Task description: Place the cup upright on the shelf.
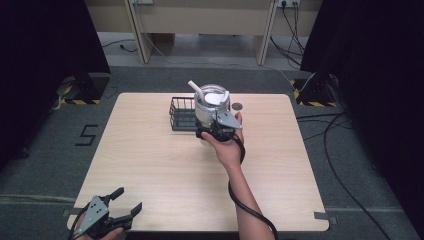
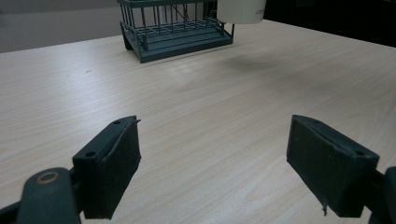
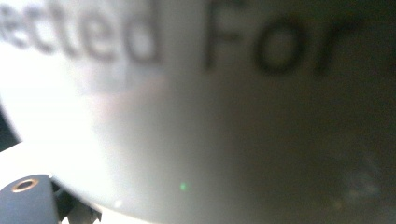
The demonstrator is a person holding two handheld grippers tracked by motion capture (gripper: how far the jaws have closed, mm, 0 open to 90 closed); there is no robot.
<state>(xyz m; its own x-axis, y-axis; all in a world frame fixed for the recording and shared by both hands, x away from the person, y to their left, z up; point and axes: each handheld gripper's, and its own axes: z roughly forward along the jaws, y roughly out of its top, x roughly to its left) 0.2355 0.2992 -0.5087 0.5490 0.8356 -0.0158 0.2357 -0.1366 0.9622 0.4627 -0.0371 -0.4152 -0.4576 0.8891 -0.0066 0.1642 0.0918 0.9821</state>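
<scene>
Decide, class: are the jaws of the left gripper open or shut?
Open. In the left gripper view its two black jaws stand wide apart over the bare table with nothing between them; the high view shows the left gripper spread too.

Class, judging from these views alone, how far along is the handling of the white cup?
Done: the right gripper has reached the white cup beside the wire basket. In hand: the cup, apparently off the table. Left: setting it down; destination unclear. The left gripper waits open.

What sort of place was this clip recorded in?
Most likely a lab or studio set up for recording, not a home. A bare wooden table stands on grey carpet, black curtains hang at both sides, and cables trail over the floor near hazard-striped stand bases.
</scene>
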